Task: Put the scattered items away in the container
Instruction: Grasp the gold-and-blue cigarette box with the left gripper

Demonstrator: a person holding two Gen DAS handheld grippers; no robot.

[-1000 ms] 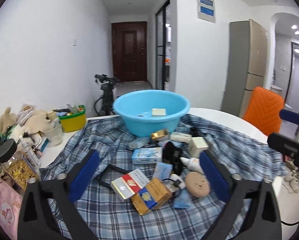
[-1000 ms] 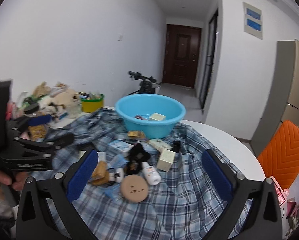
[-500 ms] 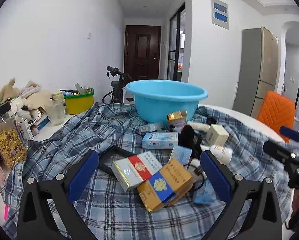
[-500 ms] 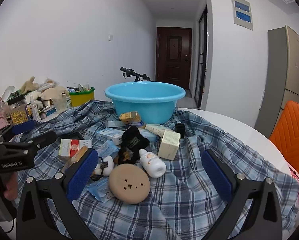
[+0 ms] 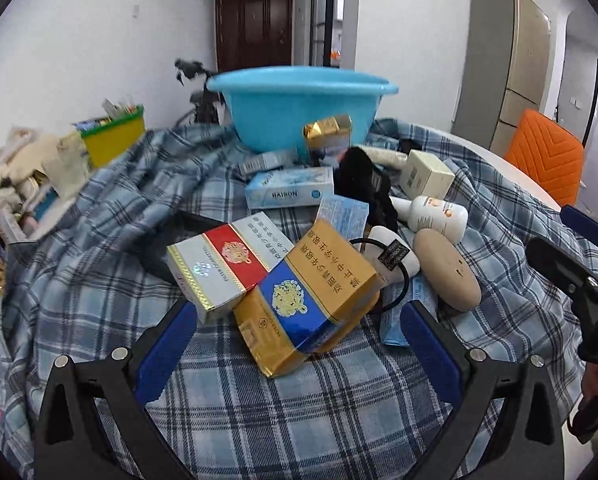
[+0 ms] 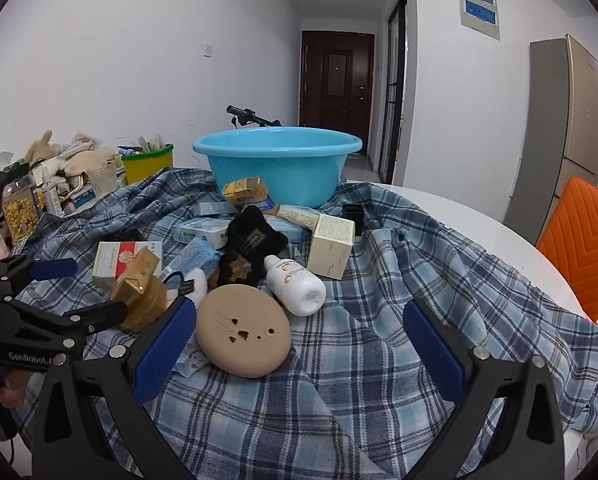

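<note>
A blue plastic basin (image 5: 303, 104) stands at the far side of a plaid cloth (image 5: 299, 400); it also shows in the right wrist view (image 6: 279, 164). Scattered boxes and bottles lie in front of it. My left gripper (image 5: 297, 344) is open, its jaws on either side of a gold-and-blue carton (image 5: 311, 300) that leans on a red-and-white carton (image 5: 227, 260). My right gripper (image 6: 299, 344) is open, low over the cloth, around a tan round compact (image 6: 243, 336). A white bottle (image 6: 295, 284) and a cream box (image 6: 333, 246) lie just beyond it.
A yellow-green bin (image 6: 147, 162), stuffed toys and jars crowd the table's left side. An orange chair (image 6: 579, 240) stands at the right. The white table edge (image 6: 479, 224) curves round the cloth on the right. A black pouch (image 6: 251, 244) lies mid-pile.
Both grippers have dropped lower and moved forward toward the pile. The cartons and the compact now sit between the jaws. Both grippers stay open.
</note>
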